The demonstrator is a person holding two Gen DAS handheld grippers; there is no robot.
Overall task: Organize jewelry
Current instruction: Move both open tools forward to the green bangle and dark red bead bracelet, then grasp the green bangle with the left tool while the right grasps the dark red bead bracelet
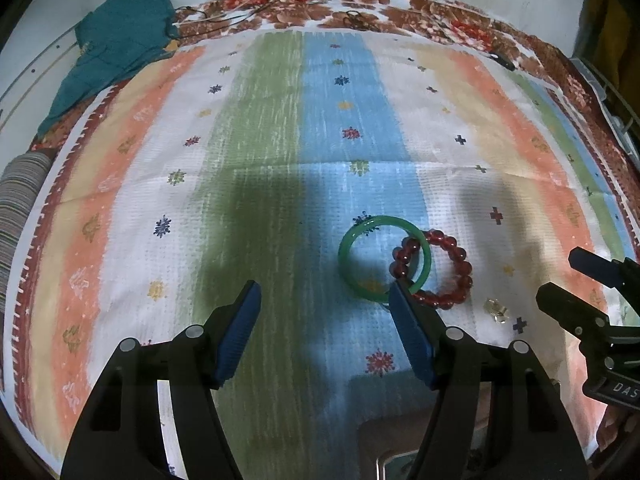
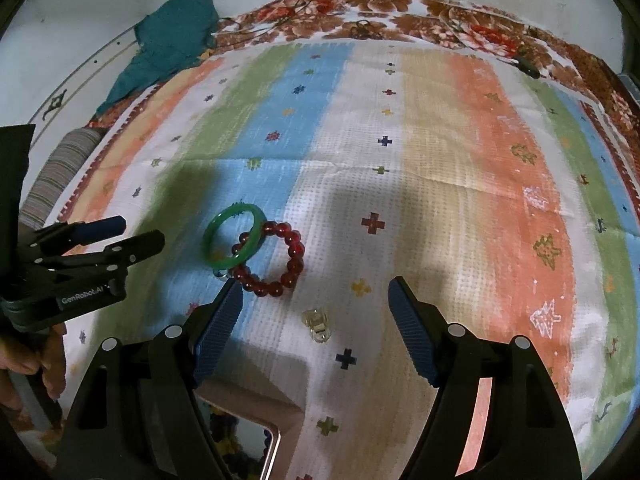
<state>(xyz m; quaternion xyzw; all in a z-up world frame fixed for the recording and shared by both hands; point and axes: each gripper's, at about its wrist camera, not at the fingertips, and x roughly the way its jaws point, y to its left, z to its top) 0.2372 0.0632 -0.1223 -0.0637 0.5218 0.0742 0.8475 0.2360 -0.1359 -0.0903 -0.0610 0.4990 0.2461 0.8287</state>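
Observation:
A green bangle (image 1: 345,256) lies on the striped cloth, overlapping a red beaded bracelet (image 1: 460,276). A small clear ring (image 1: 495,310) lies to their right. My left gripper (image 1: 324,292) is open and empty, its right finger tip near the bangle's near edge. In the right wrist view the bangle (image 2: 212,236), bracelet (image 2: 294,264) and ring (image 2: 317,323) lie ahead. My right gripper (image 2: 316,294) is open and empty, with the ring between its fingers. The left gripper also shows in the right wrist view (image 2: 132,234). A jewelry box (image 2: 248,440) with a mirror sits below.
The striped cloth (image 1: 260,140) covers a floral bedspread (image 1: 360,4). A teal cloth (image 1: 116,48) lies at the far left and a striped bolster (image 1: 20,208) at the left edge. Thin cords (image 1: 248,12) and a small black object (image 1: 505,62) lie at the far edge.

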